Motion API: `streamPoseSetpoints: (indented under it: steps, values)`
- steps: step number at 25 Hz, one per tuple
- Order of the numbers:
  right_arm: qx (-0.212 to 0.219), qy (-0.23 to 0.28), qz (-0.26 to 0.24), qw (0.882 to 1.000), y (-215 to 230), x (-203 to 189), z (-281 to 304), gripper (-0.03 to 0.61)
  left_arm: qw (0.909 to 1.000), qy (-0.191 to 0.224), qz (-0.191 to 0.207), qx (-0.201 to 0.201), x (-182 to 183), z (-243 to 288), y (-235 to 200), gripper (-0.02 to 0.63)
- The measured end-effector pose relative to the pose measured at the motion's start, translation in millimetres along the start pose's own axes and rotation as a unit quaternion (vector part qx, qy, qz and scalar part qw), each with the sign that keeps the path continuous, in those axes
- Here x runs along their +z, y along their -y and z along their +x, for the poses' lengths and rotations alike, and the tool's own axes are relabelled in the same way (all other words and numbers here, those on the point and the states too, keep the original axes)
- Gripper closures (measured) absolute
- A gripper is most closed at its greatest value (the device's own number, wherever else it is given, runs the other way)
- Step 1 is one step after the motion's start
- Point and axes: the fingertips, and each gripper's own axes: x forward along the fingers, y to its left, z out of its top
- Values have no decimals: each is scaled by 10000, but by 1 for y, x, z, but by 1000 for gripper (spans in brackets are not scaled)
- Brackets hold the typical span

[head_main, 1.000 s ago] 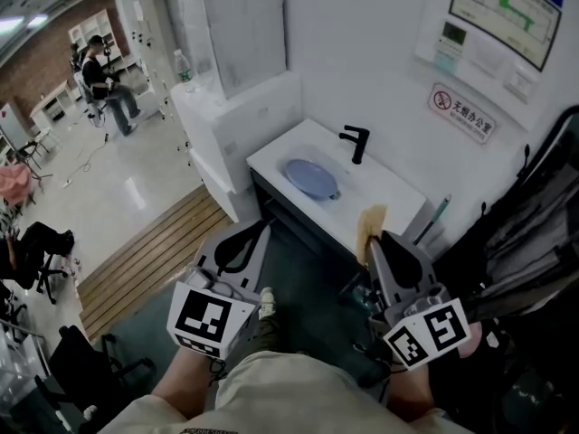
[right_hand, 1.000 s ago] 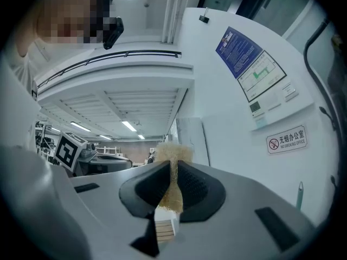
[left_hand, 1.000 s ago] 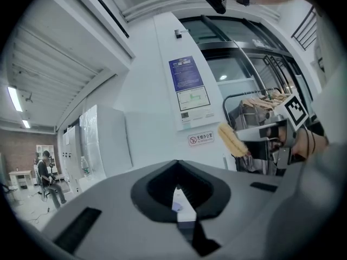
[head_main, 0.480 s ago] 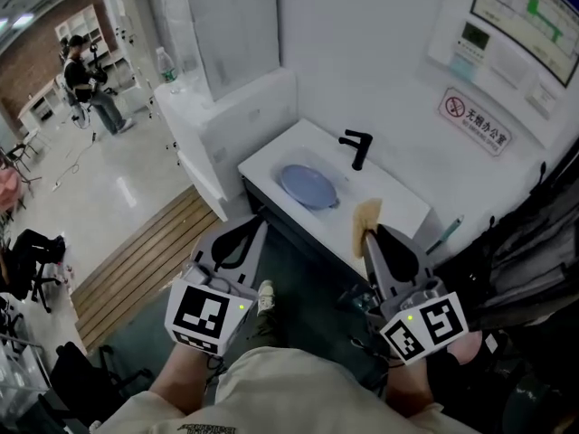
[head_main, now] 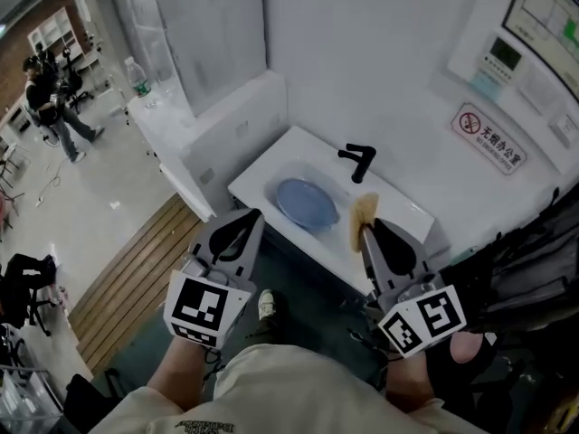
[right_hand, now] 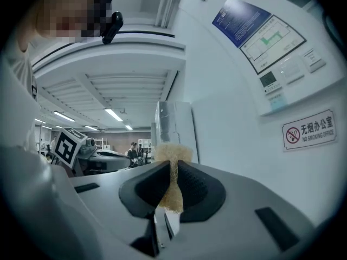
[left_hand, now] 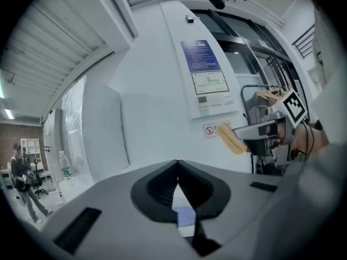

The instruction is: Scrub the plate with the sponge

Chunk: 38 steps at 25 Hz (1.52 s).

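A blue plate lies in the basin of a white sink against the wall, below a black tap. My right gripper is shut on a tan sponge, which sticks up past its tips, short of the sink's near right edge. In the right gripper view the sponge is pinched between the jaws. My left gripper is shut and holds nothing, hovering in front of the sink's near edge; through its tips a sliver of the blue plate shows.
A white partition block stands left of the sink, with a water bottle on it. Wooden decking covers the floor at the left. A no-smoking sign and wall panel hang at the right. A person stands far off.
Both grippers have come closer to the sink, which now sits nearer and lower in the head view. The sponge stays clamped in the right gripper.
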Motion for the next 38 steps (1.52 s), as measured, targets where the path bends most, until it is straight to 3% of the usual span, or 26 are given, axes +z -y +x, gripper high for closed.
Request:
streamPoseSetpoints:
  steps: [11,18,30,35,38]
  values:
    - [-397,-267,-20,9989,34,-7,133,526,9987,-247,-64,-446,-25,90,-109,607]
    - [-665,-433,51,9968,57,-21,184,526,9969,-303,-171,-701,-38,131,-147,607]
    - [-580,-741,166,9954,91,-41,215,526,9945,-580,-428,-763,-56,174,-156,607]
    - [-421,-897,240,9948,111,-54,226,526,9927,-873,-404,-733,-70,195,-154,606]
    - [-292,-1052,317,9935,122,-69,236,526,9874,-1259,-514,-807,-91,209,-149,606]
